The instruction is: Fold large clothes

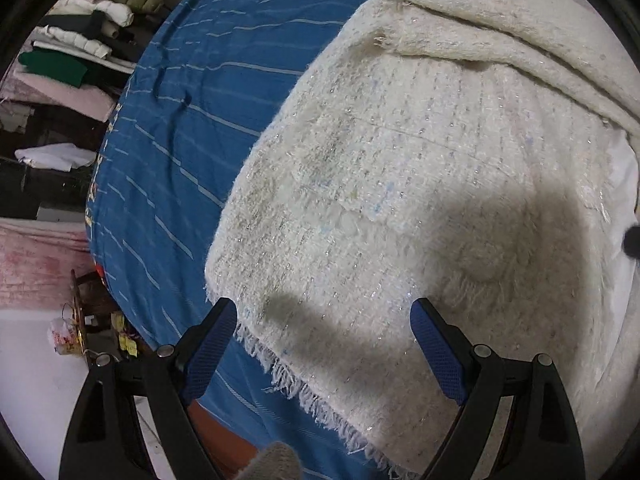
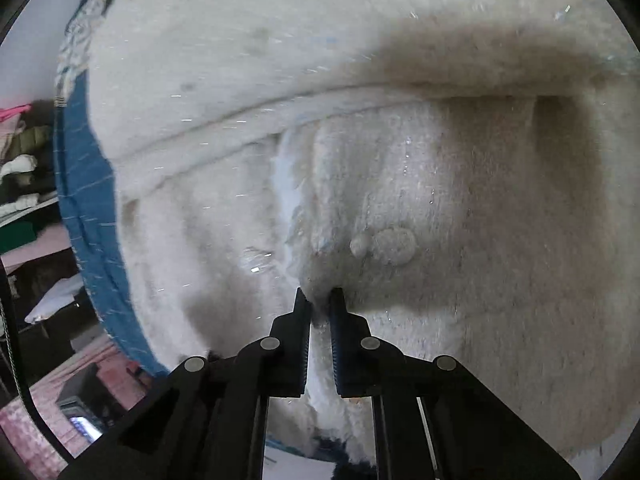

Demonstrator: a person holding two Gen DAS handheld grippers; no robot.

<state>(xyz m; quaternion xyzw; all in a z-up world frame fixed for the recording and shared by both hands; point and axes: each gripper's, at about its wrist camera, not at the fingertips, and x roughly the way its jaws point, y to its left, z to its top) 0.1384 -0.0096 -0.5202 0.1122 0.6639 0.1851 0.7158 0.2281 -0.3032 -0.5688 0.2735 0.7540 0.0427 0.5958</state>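
Blue-padded fingers [image 1: 212, 344] of the left gripper [image 1: 324, 344] sit closest to the lens, spread wide and holding nothing. Far off to the left, past the bed edge, a pile of folded clothes [image 1: 76, 52] is stacked on shelves. Next comes the blue striped sheet [image 1: 188, 128] covering the bed. On it lies the cream coat [image 1: 400, 184], a fuzzy garment with glinting threads; its fringed hem [image 1: 304, 392] runs diagonally under and just ahead of the released left gripper, from the left finger's tip down toward the bottom right. The coat's long axis seems to stretch away from that hem toward the upper right, where a fold [image 1: 500, 44] is already laid over the body.

From the right wrist view, the right gripper [image 2: 320, 300] is clenched on a bunched ridge of the coat's front edge, just below a cloth button [image 2: 394, 246]. Fabric rises straight ahead of it and fills nearly the whole view, with the sheet showing only along the left.

Judging by this, the left hand is nearer the hem and would have to close on it.
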